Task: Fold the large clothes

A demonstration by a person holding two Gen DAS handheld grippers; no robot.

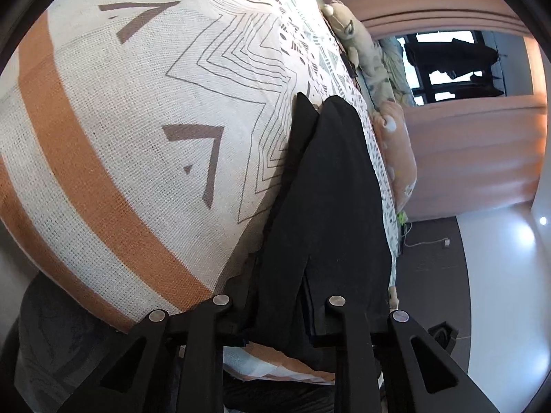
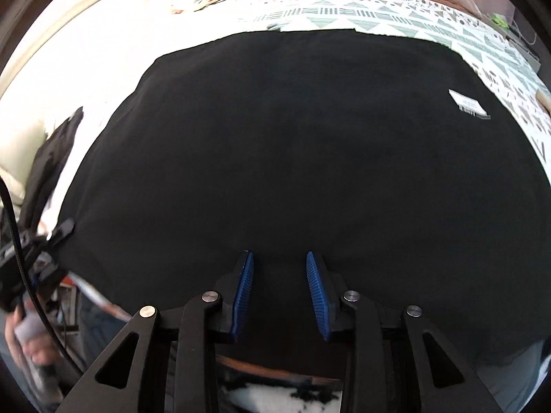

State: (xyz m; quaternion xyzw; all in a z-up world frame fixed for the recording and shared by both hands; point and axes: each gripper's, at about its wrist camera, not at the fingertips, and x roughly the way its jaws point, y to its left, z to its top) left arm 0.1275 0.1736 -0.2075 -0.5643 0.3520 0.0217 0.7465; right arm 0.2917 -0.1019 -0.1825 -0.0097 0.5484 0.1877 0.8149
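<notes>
Large black garment [image 2: 292, 144] spread flat on patterned bedspread [image 2: 396, 13], white label near one edge, another edge bunched upright

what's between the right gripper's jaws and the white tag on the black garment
Only bare black garment: in the right wrist view, nothing else lies between the right gripper and the white tag.

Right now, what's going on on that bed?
A person with two handheld grippers is folding a black garment on the patterned bedspread. The left gripper has black fabric bunched between its fingers at the bed's edge. The right gripper hovers open over the flat cloth, gripping nothing.
</notes>
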